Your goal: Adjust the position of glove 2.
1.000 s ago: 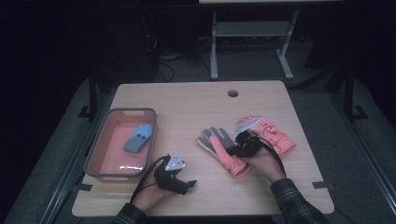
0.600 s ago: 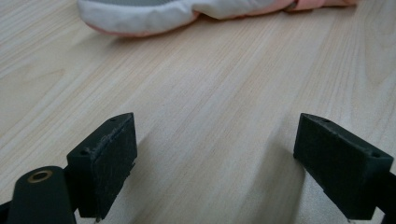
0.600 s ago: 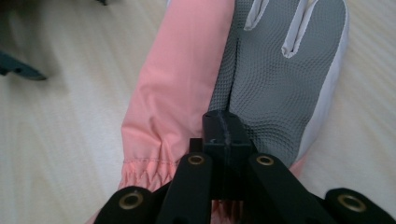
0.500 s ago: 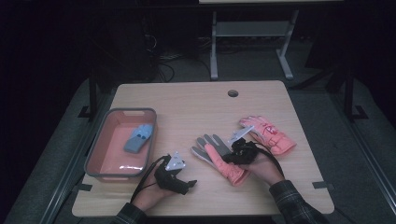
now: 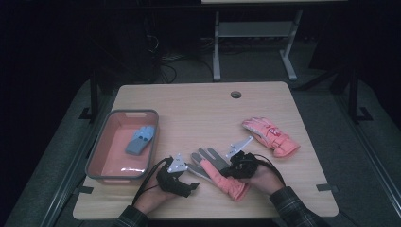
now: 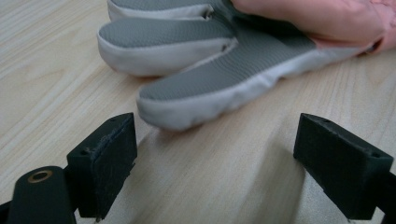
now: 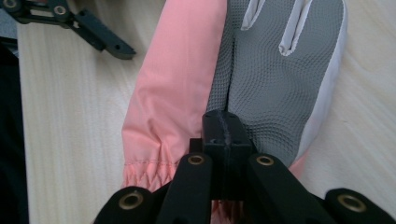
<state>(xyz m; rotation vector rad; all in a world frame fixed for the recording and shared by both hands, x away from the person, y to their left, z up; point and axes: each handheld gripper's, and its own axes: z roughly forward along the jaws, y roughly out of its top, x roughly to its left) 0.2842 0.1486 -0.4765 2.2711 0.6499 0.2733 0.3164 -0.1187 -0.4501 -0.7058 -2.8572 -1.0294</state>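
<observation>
A pink glove with a grey palm [image 5: 213, 169] lies palm up near the table's front edge. My right gripper [image 5: 232, 169] is shut, its jaws pinched together on the grey palm [image 7: 275, 79] by the cuff; the right gripper [image 7: 226, 122] points along the glove. My left gripper [image 5: 190, 183] rests just left of the glove and stands open. In the left gripper view the glove's grey fingertips [image 6: 187, 105] lie just beyond the left gripper [image 6: 219, 163], not between its pads. A second pink glove [image 5: 272, 136] lies back up to the right.
A pink tray with a grey rim [image 5: 94, 158] stands at the left with a blue object [image 5: 141, 140] inside. A round cable hole [image 5: 236, 94] sits at the table's far edge. The other gripper's black jaw [image 7: 100, 35] shows beside the glove's cuff.
My right gripper has slid left and nearer the front edge, dragging the grey-palmed glove with it toward the left gripper. The left gripper and the second glove have stayed put.
</observation>
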